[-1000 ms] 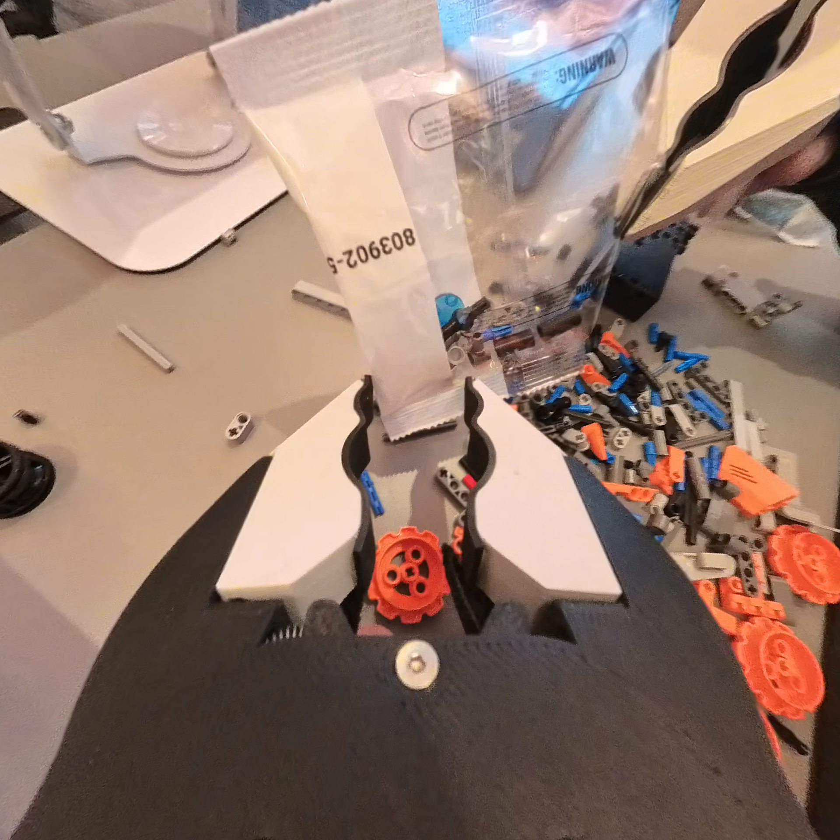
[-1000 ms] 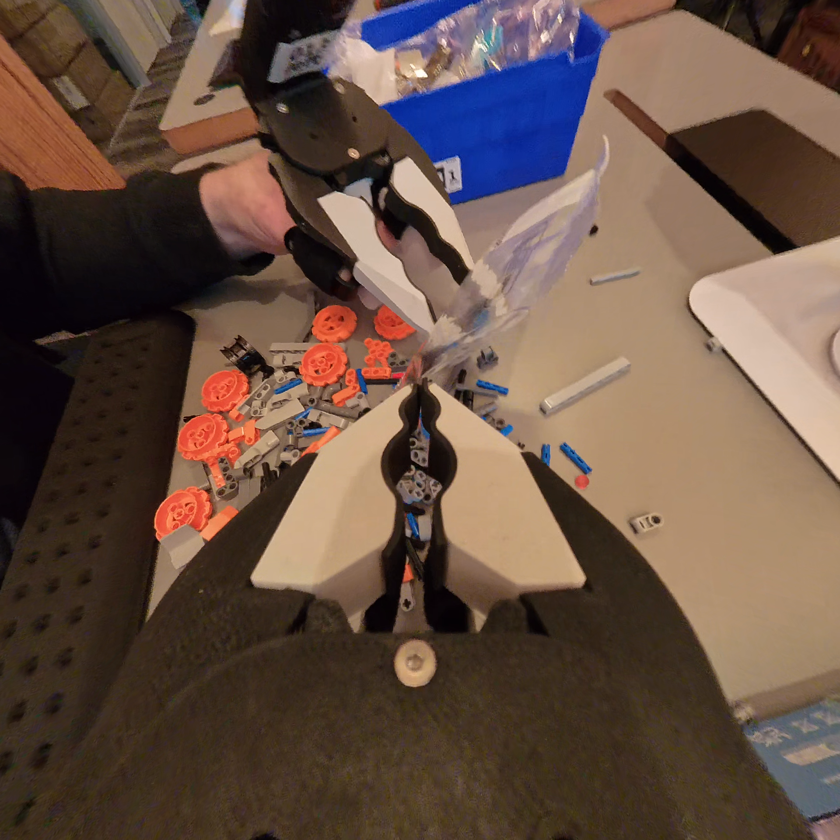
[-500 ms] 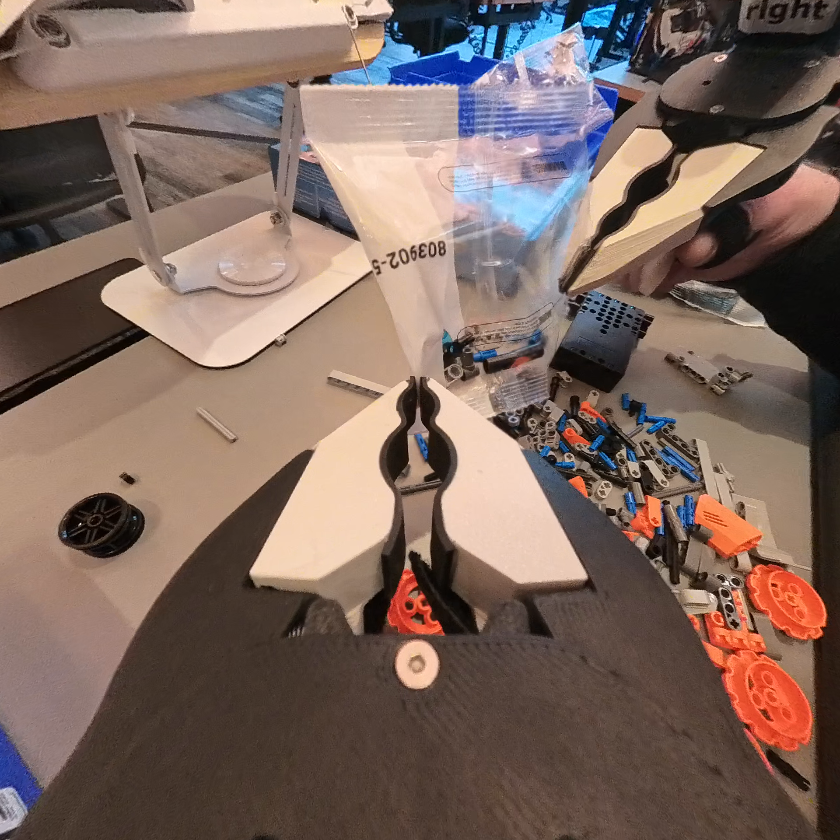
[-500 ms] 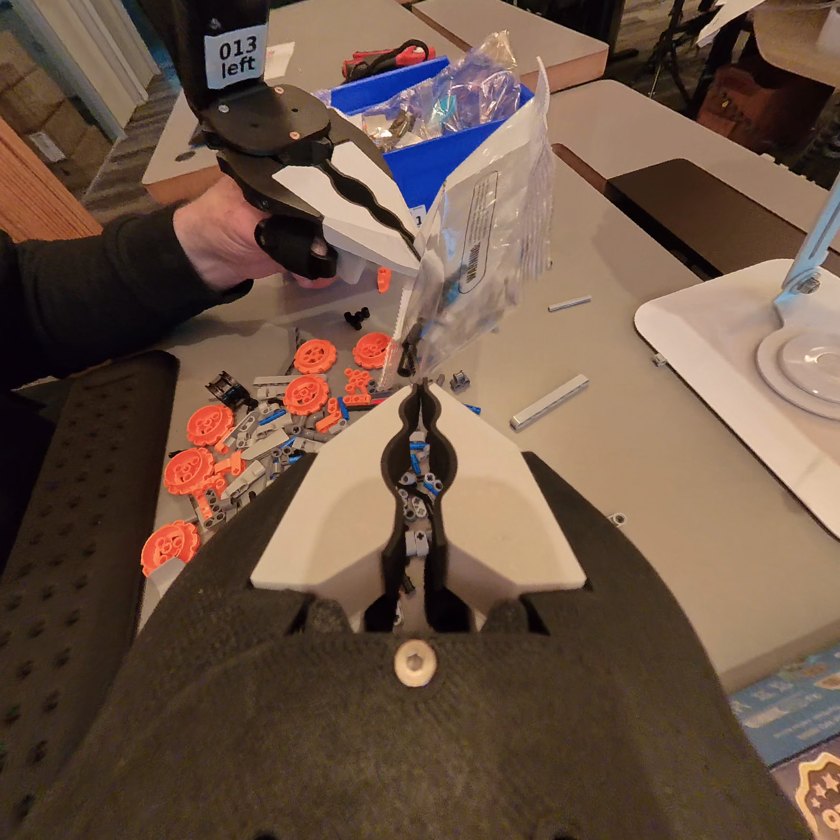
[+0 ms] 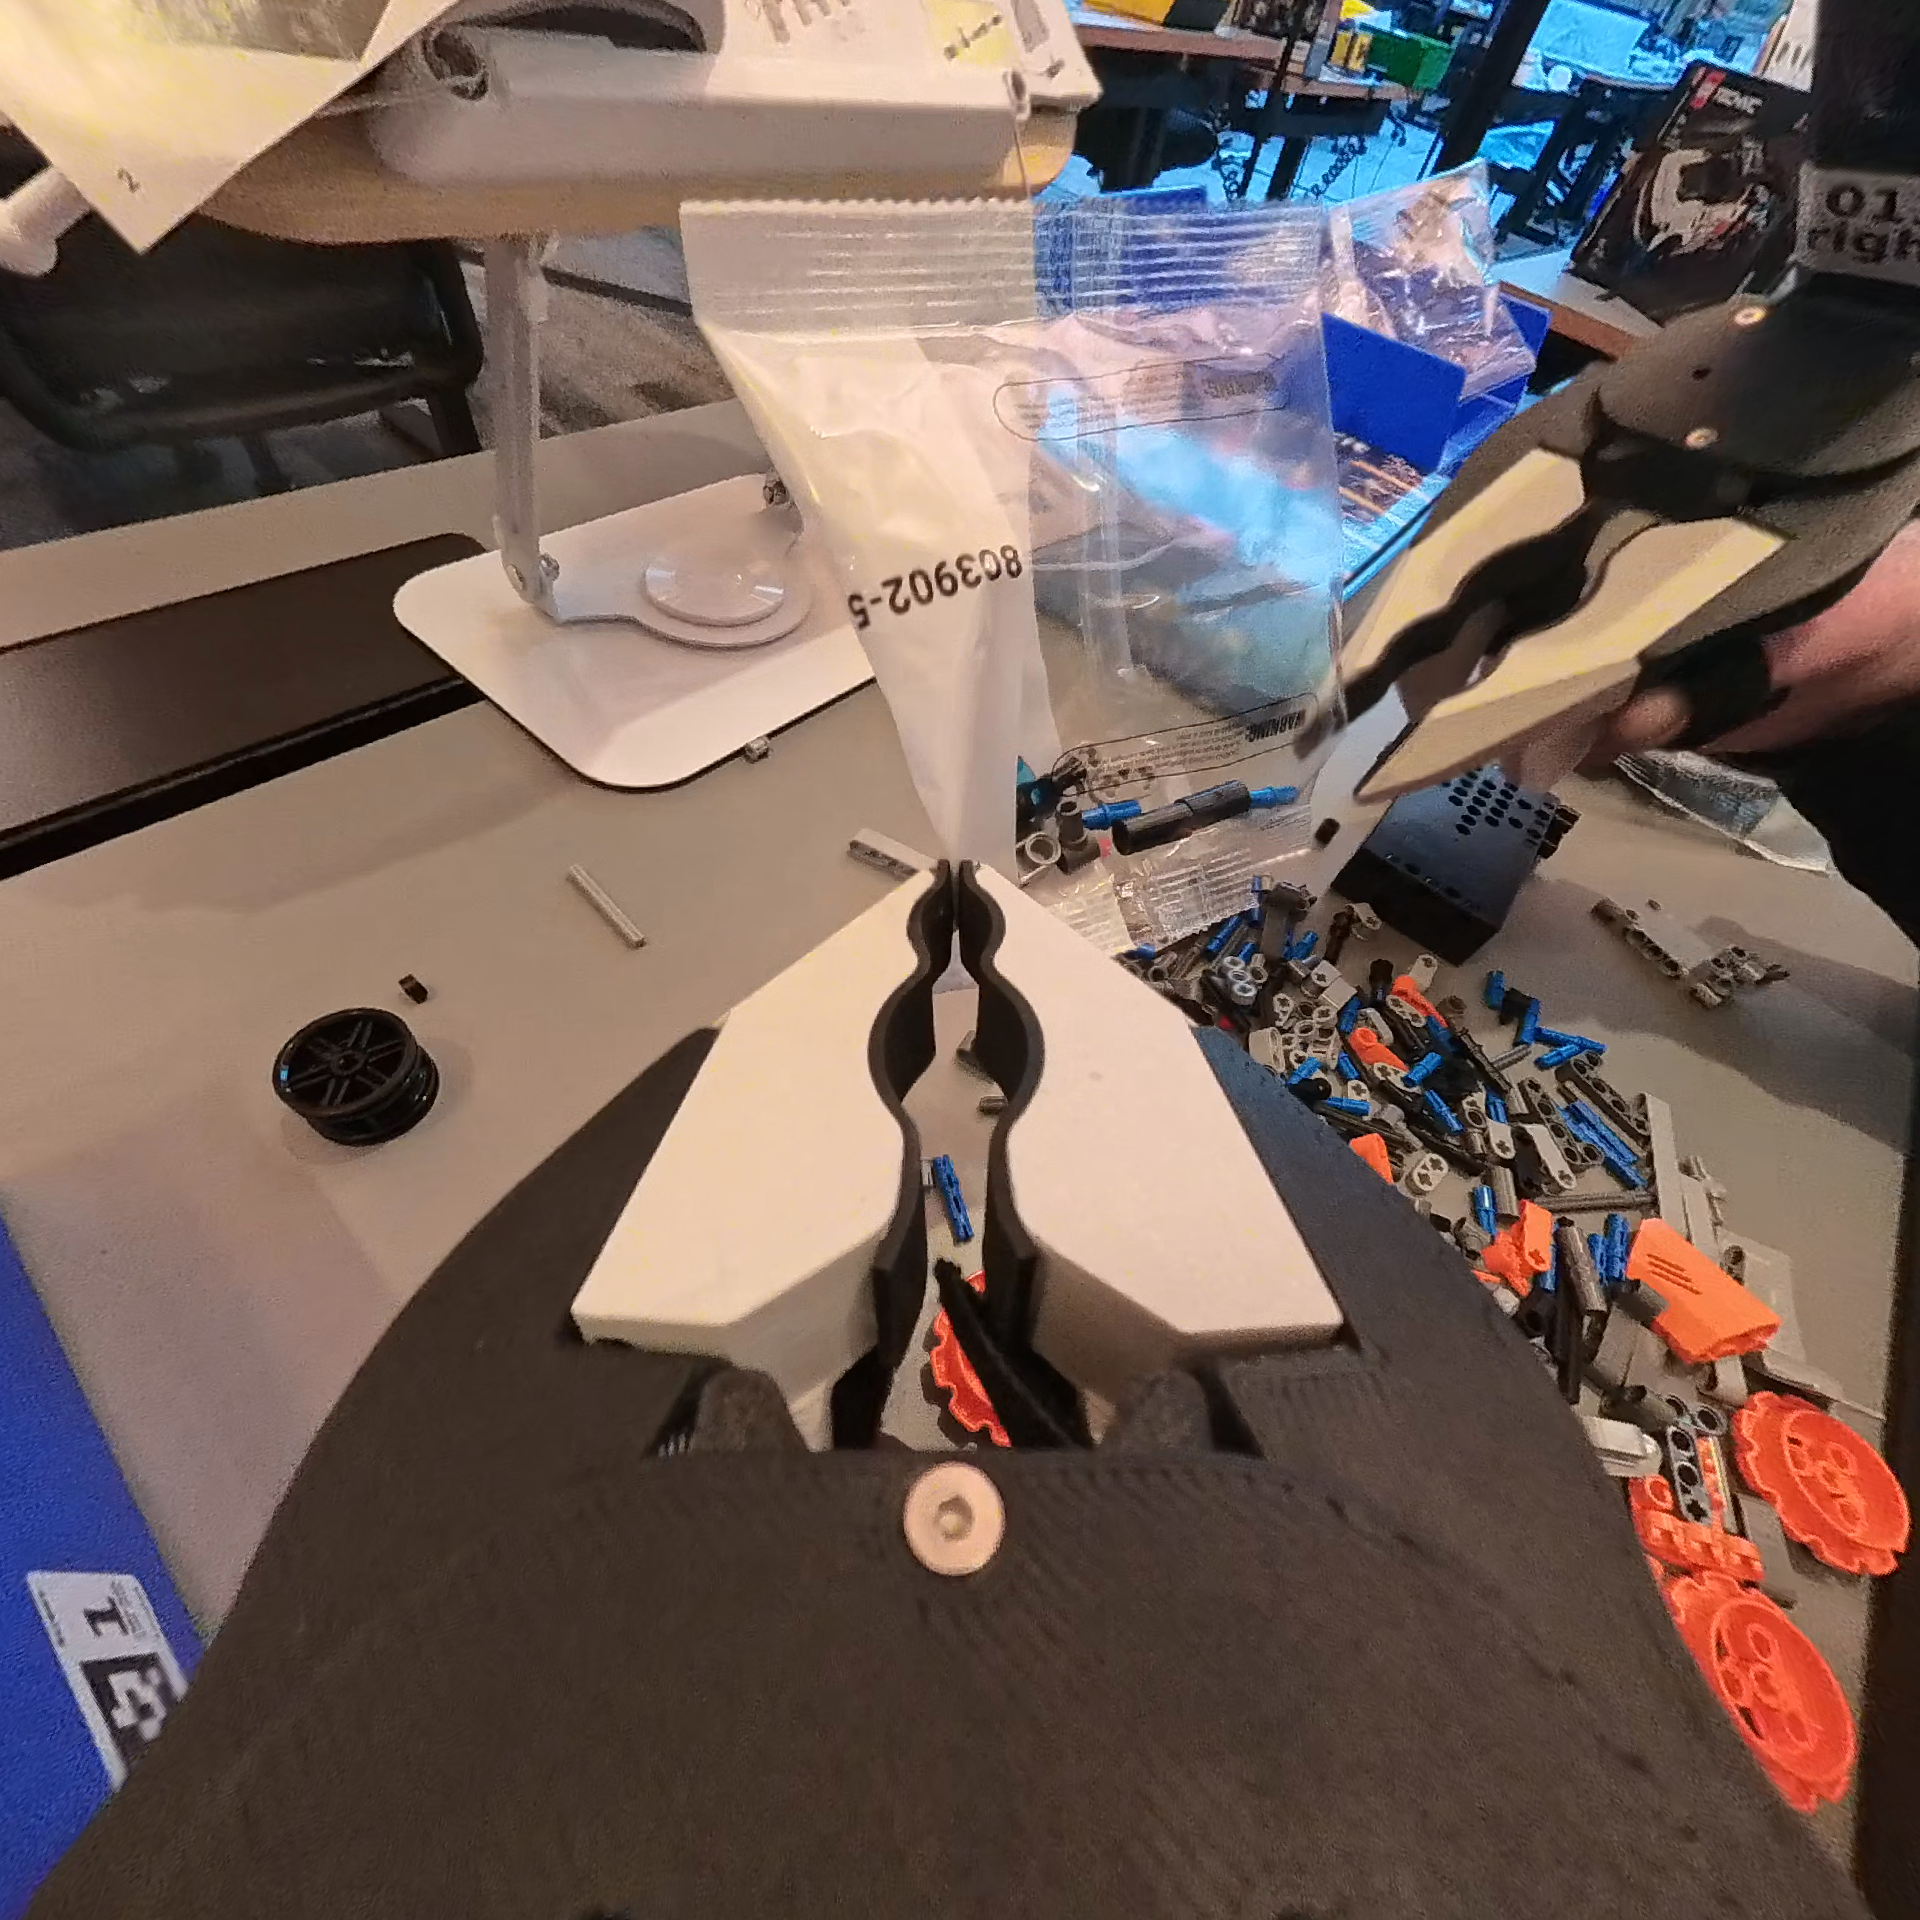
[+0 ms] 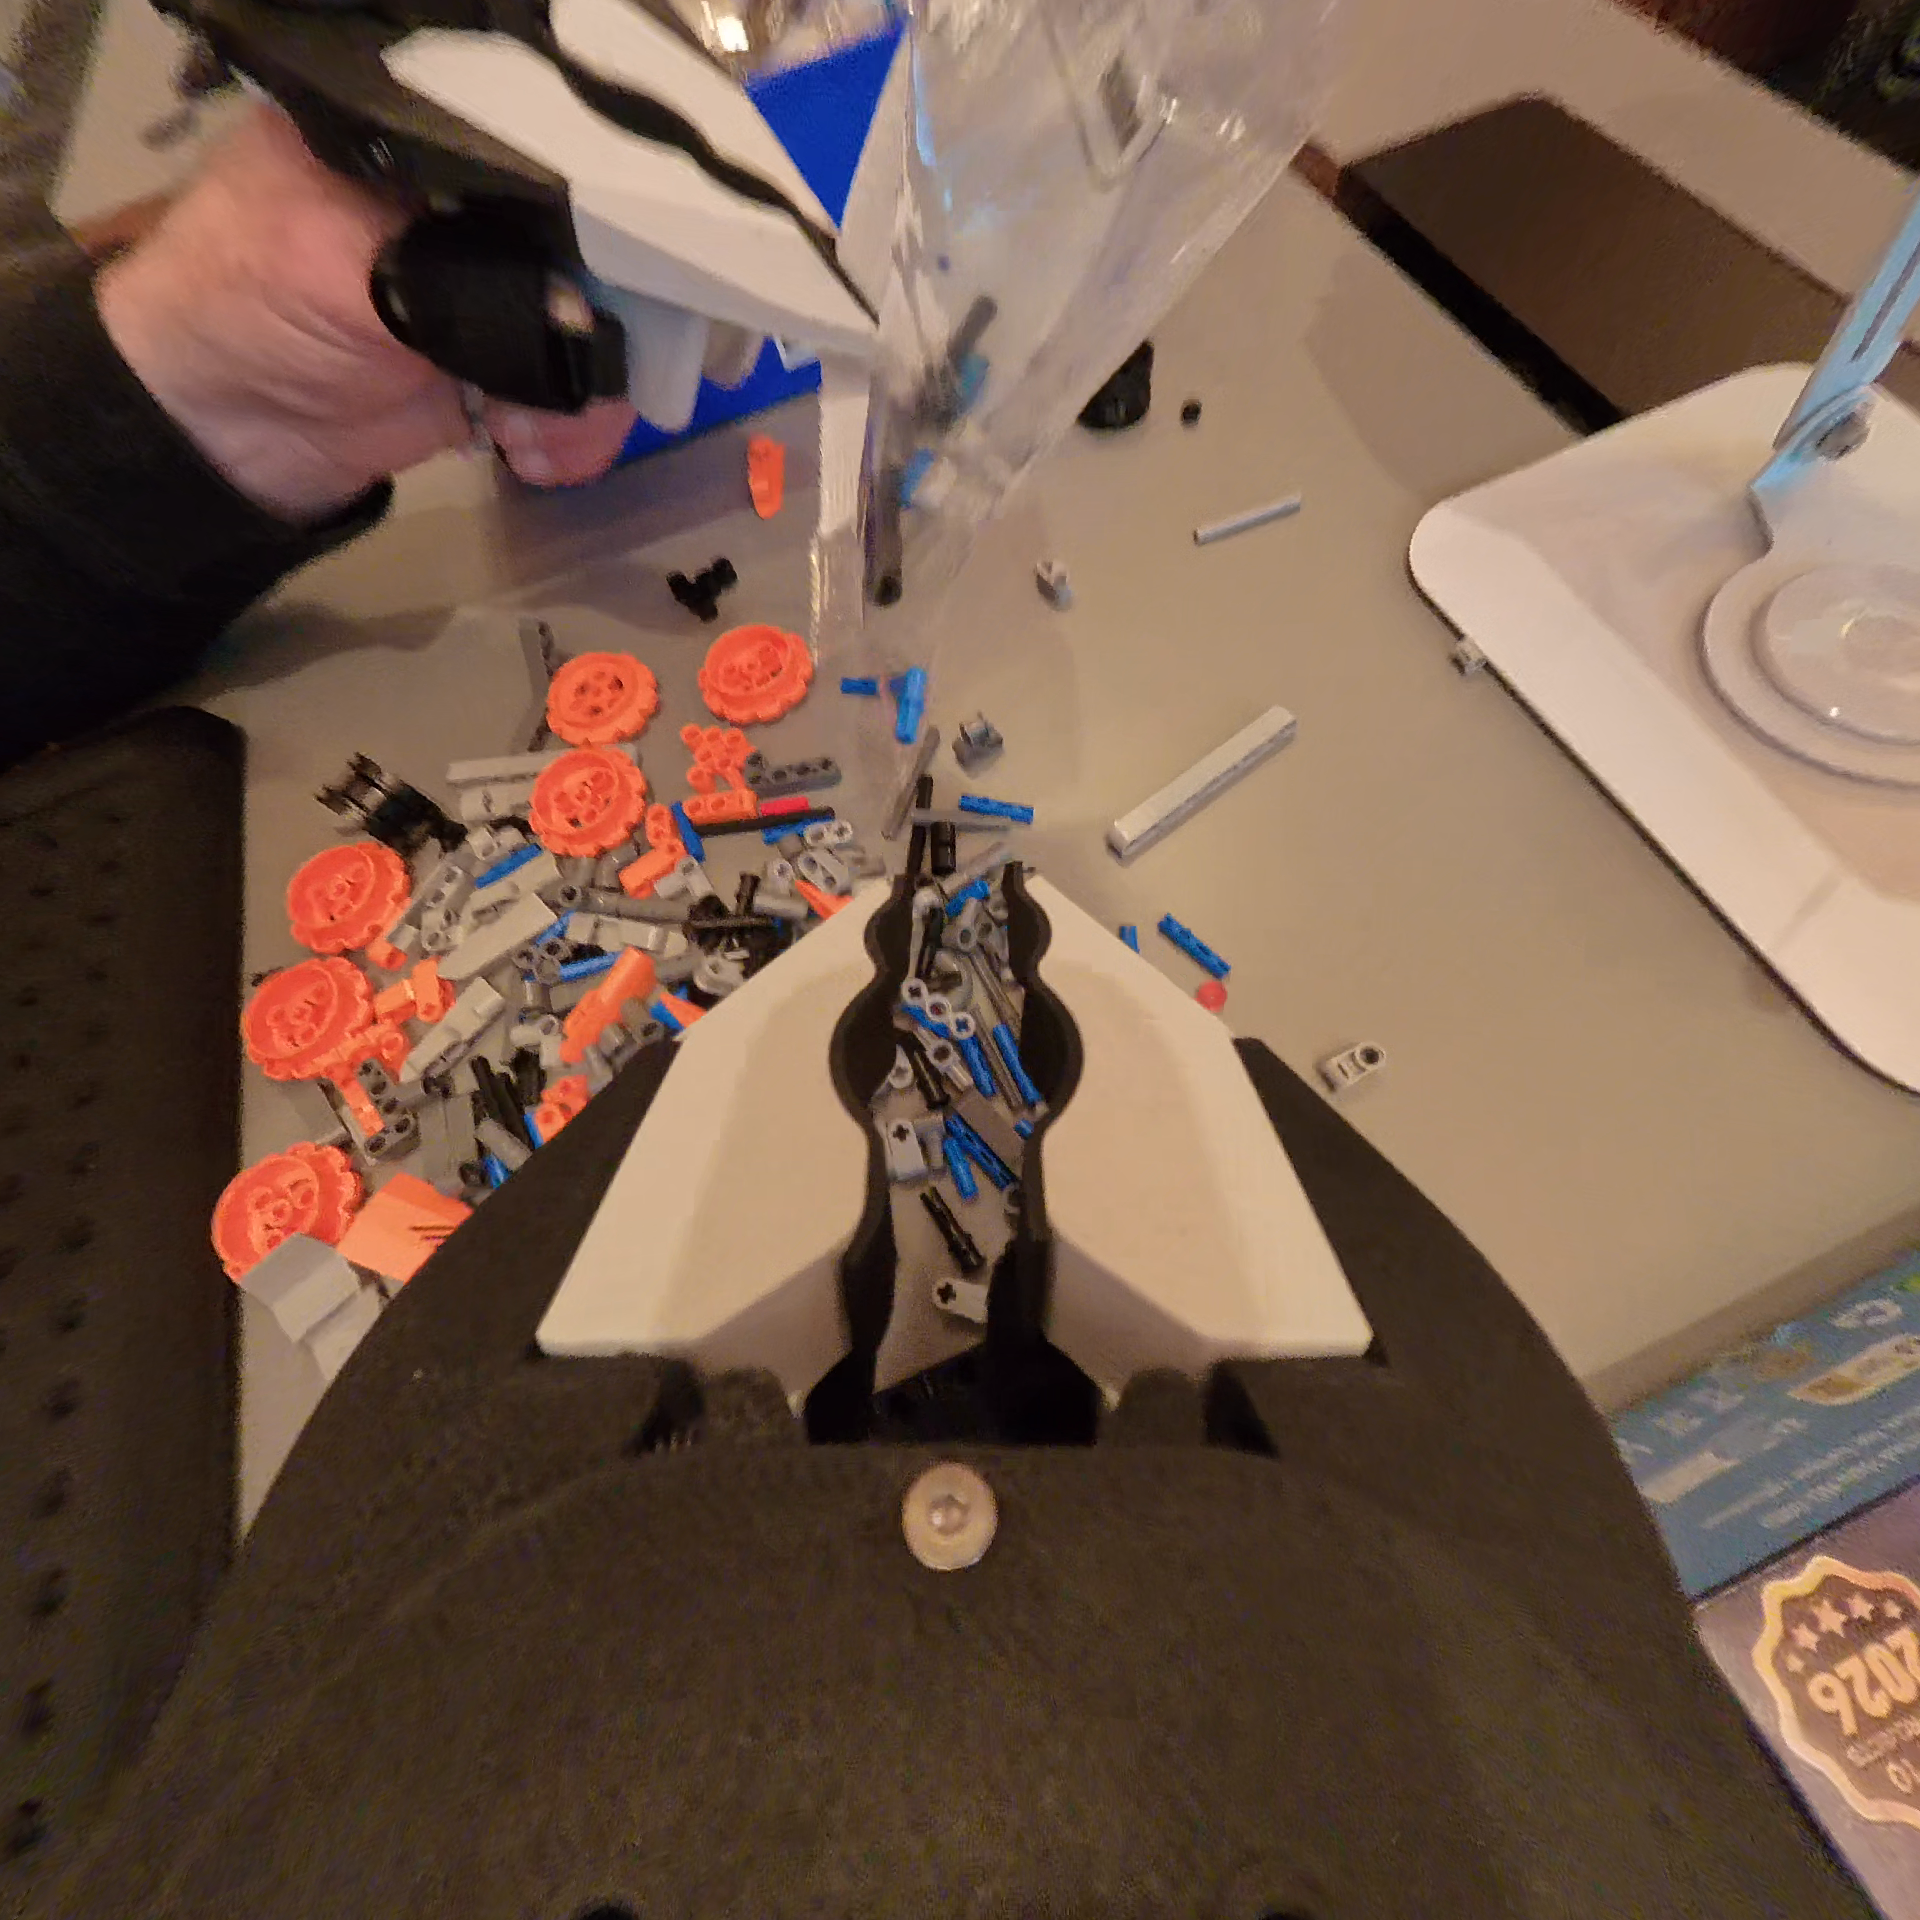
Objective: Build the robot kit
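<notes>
My left gripper (image 5: 954, 871) is shut on one corner of a clear plastic bag (image 5: 1143, 520) with a white strip and holds it up off the table. A few black, blue and grey pieces (image 5: 1174, 810) lie inside the bag. In the right wrist view the bag (image 6: 1039, 208) hangs from the left gripper (image 6: 862, 301). My right gripper (image 6: 956, 888) is slightly open and empty, low over a pile of small grey, blue, black and orange building pieces (image 6: 623, 935). In the left wrist view the right gripper (image 5: 1351, 738) sits just beside the bag's edge.
Orange gear wheels (image 6: 587, 800) lie around the pile. A white lamp base (image 6: 1662, 675), a grey beam (image 6: 1200, 784), a black wheel (image 5: 353, 1075), a black perforated box (image 5: 1455, 852) and a blue bin (image 5: 1392, 384) stand on the grey table (image 5: 312, 831). Left tips to right tips: about 12 cm. To reach the black wheel (image 5: 353, 1075) in a straight line is about 15 cm for my left fingers, about 25 cm for my right.
My left gripper closed on the bag's corner and lifted it. My right gripper opened, let go of the bag and dropped toward the pile.
</notes>
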Demonstrator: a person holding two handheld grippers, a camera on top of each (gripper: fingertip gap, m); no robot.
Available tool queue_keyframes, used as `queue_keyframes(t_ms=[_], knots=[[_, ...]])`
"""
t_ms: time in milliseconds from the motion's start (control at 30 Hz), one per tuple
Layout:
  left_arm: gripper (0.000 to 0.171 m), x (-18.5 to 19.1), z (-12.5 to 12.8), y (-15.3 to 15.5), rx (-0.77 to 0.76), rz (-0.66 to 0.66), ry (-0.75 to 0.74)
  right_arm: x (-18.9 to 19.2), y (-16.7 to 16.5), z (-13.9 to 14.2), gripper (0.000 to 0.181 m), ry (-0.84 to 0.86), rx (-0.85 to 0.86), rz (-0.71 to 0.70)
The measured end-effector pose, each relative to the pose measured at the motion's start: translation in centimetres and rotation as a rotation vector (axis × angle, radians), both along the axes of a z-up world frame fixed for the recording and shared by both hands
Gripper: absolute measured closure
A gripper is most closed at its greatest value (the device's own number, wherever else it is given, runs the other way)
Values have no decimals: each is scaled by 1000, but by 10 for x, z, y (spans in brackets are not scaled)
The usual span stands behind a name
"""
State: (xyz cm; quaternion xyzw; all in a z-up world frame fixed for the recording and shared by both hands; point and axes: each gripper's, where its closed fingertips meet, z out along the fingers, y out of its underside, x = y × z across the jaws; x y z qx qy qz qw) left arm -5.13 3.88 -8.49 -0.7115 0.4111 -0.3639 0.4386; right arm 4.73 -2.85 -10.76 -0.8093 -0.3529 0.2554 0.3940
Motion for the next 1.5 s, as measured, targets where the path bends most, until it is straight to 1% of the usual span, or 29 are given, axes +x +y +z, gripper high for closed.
queue_keyframes(t_ms=[100,167,300,467,600,700,733,800,867,967,1000,1067,1167,1333,1500], knots=[[171,0,-5,0,-7,7,15,-7,-3,-23,166,-112,-36,21],[171,-1,-6,1,-7,13,21,-17,-6,-37,159,-162,-68,44],[171,-6,-7,6,-26,43,11,-34,-9,-58,157,-279,-65,97],[171,-10,-8,9,-40,65,0,-58,-15,-72,162,-322,-61,174],[171,-11,-6,10,-46,68,-12,-72,-27,-78,161,-271,-127,238],[171,-11,-6,11,-46,73,-12,-75,-46,-75,168,-249,-167,339],[171,-11,-6,10,-46,72,-15,-76,-50,-72,168,-228,-171,357],[171,-11,-6,10,-47,72,-15,-75,-48,-64,168,-195,-156,351],[171,-11,-6,10,-48,73,-15,-68,-37,-61,167,-203,-131,295],[171,-11,-6,11,-47,77,-14,-66,-19,-57,171,-170,-89,217],[171,-11,-7,12,-48,81,-13,-65,-15,-59,176,-198,-70,206],[171,-12,-7,13,-49,88,-12,-63,-7,-63,176,-256,-41,190],[171,-13,-7,14,-55,96,-16,-63,-6,-75,173,-331,-42,219],[171,-14,-7,16,-60,109,-19,-66,-5,-83,164,-351,-34,243],[171,-14,-9,16,-65,112,-11,-69,-5,-86,167,-350,-52,263]])
